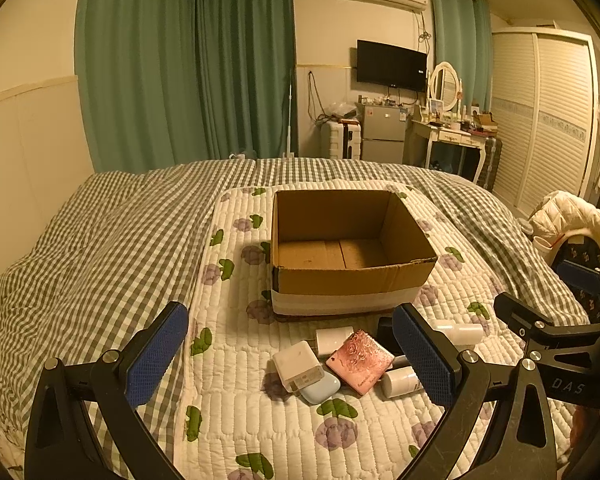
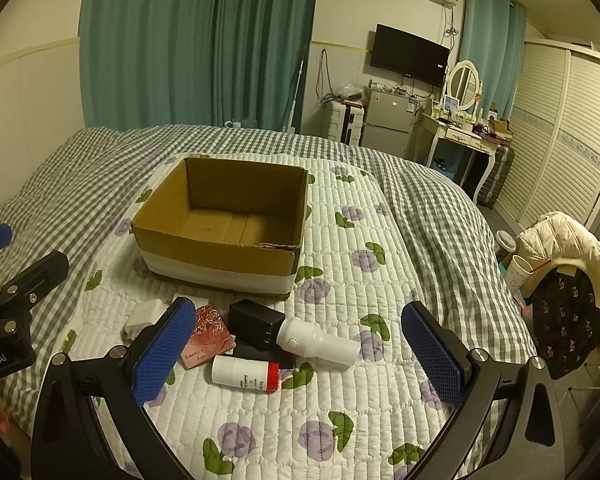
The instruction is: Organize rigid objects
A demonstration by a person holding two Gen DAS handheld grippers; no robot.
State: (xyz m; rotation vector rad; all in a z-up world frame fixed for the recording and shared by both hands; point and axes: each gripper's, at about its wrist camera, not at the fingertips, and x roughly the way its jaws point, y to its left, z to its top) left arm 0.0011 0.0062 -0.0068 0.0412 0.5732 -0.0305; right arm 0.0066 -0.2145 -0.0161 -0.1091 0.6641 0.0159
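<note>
1. Over the quilted bed cover (image 1: 236, 412), we hold the left hand-held gripper (image 1: 290, 354) with its blue pads spread wide, gripping nothing and touching nothing.
2. Beside it, our right hand-held gripper (image 2: 300, 354) is likewise spread wide and holds nothing.
3. Between the pads lie a white charger (image 1: 298, 366), pink box (image 1: 360, 360), black adapter (image 2: 256, 324), white torch (image 2: 320, 342) and white bottle (image 2: 244, 374), clustered and touching.
4. Just behind them stands the open cardboard box (image 1: 340, 280).
</note>
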